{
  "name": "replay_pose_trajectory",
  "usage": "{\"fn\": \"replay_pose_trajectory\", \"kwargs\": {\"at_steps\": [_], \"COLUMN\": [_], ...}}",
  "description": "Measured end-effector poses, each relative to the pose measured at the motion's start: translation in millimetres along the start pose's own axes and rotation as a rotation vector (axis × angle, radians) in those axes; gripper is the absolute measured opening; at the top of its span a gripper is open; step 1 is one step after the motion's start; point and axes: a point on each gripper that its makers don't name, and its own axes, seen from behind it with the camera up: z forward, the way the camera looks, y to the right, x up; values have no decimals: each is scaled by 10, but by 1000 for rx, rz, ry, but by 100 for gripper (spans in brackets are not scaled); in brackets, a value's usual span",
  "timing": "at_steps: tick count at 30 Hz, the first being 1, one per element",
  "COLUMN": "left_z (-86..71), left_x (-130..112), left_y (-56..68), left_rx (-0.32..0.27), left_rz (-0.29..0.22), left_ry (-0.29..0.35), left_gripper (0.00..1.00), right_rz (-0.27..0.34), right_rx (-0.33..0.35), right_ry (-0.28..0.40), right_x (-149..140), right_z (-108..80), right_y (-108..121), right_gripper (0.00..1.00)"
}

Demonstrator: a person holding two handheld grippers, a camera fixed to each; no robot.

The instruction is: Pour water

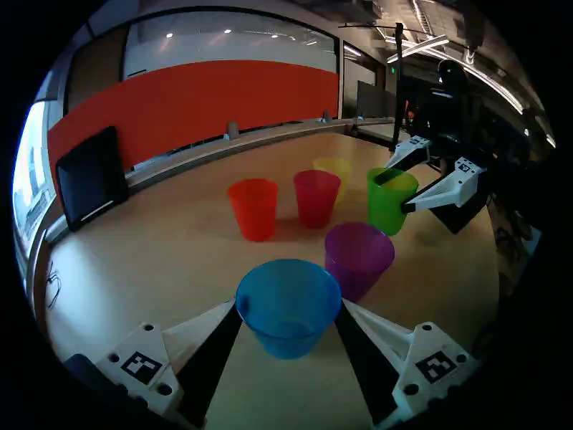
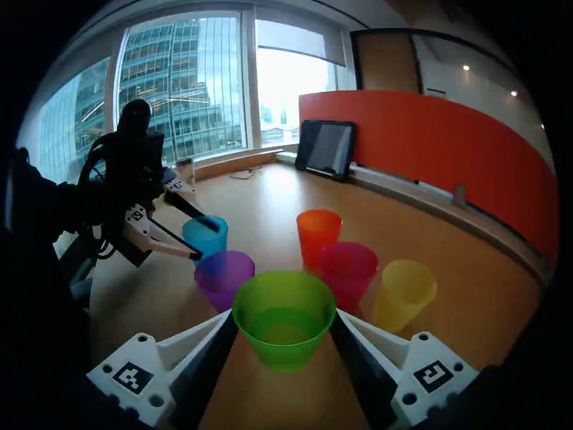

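In the left gripper view, my left gripper [image 1: 289,315] is shut on a blue cup [image 1: 289,304], held upright just above the table. Farther off, the right gripper [image 1: 408,186] grips a green cup [image 1: 389,198]. In the right gripper view, my right gripper [image 2: 284,326] is shut on the green cup [image 2: 284,315], which holds a little liquid at its bottom. The left gripper [image 2: 200,240] appears there at the left, clamped on the blue cup [image 2: 206,238]. A purple cup [image 1: 357,256] [image 2: 223,278] stands close beside the blue one.
Orange [image 1: 253,208] [image 2: 318,235], pink-red [image 1: 316,197] [image 2: 347,276] and yellow [image 1: 334,172] [image 2: 404,292] cups stand clustered on the wooden table [image 1: 165,251]. A dark tablet [image 1: 89,175] [image 2: 327,149] leans at the table's edge by the red wall. Windows lie behind the person's arm [image 2: 43,208].
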Motion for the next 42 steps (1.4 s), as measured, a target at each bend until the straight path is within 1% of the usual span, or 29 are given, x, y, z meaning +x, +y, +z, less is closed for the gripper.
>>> {"fn": "replay_pose_trajectory", "kwargs": {"at_steps": [18, 26, 36, 42], "left_z": [13, -2, -14, -51], "left_x": [-129, -169, -232, -258], "left_y": [6, 7, -1, 8], "left_rx": [-1, 3, 12, 12], "left_rz": [-20, -17, -12, -18], "left_ry": [-11, -20, -41, -49], "left_gripper": [87, 87, 94, 96], "right_rz": [-6, -25, -42, -62], "right_rx": [1, -7, -21, -32], "right_ry": [-16, -39, -57, -64], "right_x": [-92, -197, -298, -345], "right_z": [57, 80, 126, 155], "right_y": [-22, -20, -3, 13], "right_gripper": [90, 90, 90, 90]}}
